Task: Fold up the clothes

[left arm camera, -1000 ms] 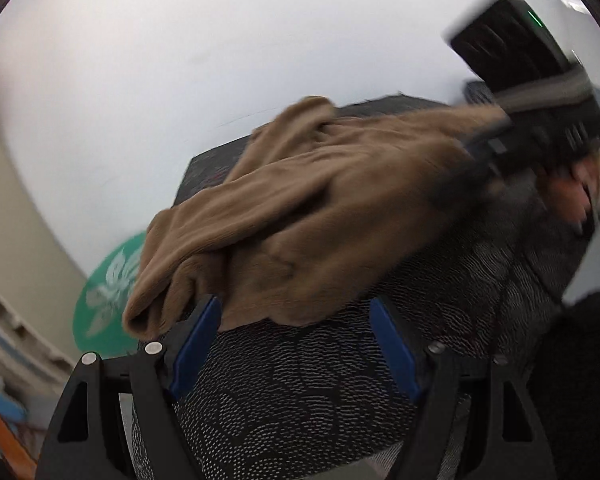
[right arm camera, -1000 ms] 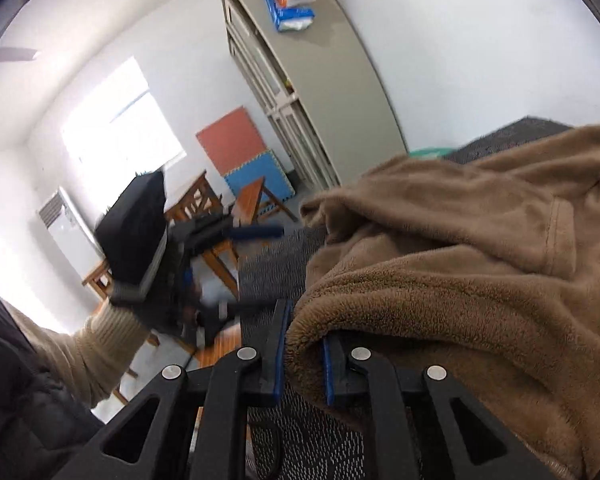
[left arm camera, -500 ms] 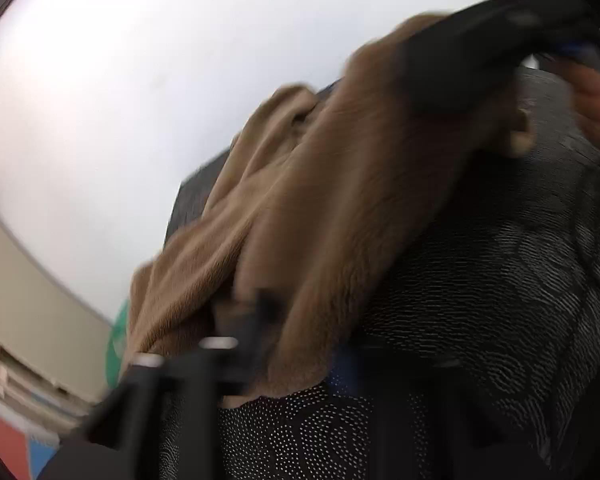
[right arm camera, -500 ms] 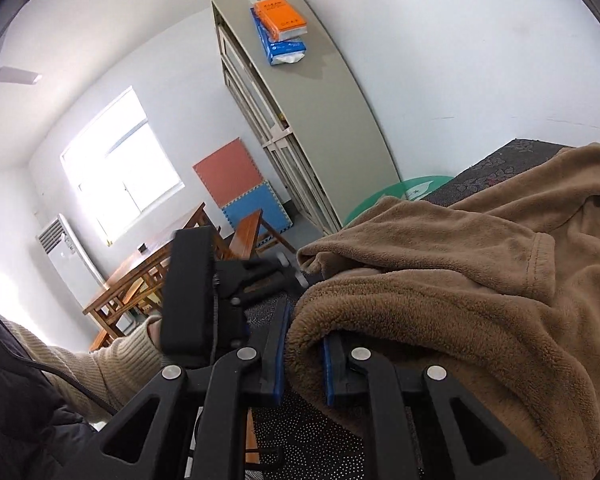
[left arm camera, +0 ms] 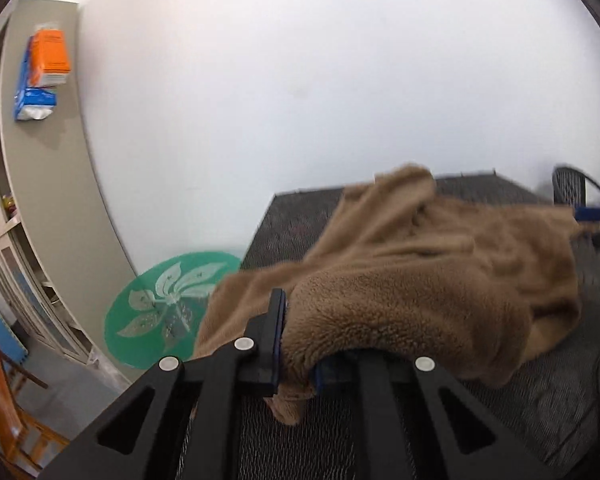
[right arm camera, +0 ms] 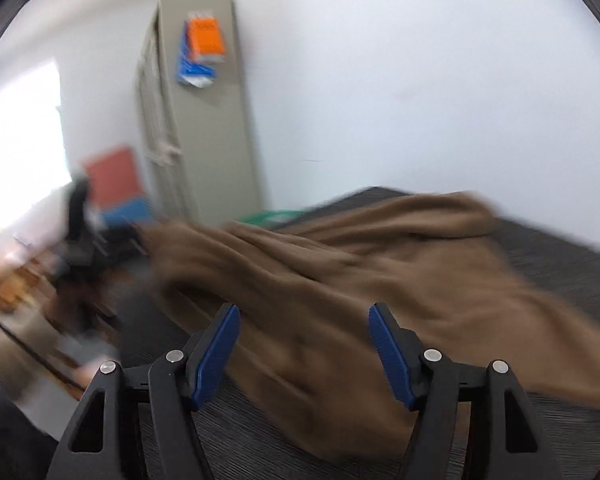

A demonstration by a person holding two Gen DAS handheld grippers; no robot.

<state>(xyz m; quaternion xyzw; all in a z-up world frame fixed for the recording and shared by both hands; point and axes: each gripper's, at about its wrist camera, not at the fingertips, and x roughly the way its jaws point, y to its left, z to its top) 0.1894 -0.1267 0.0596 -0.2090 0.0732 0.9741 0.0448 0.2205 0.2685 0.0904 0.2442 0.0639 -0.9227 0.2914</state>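
Nearby: left tool [left arm camera: 296, 356] pinching brown fleece [left arm camera: 420, 280]; right tool [right arm camera: 304, 348] just spread; cabinet [right arm camera: 208, 120] behind.

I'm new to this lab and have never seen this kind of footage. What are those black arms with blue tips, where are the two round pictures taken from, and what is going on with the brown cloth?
There is no robot: a person holds a hand tool with two fingers in each hand, and a fisheye camera on each tool looks along them. One picture comes from the left tool, the other from the right.

A brown fleece garment lies on a dark patterned surface. The left gripper is shut on a fold of it; fabric bulges between its blue pads.

The right gripper is open: its jaws have just been opening, and the garment lies below them, not pinched. This view is blurred.

Behind stands a tall cabinet with boxes on top.
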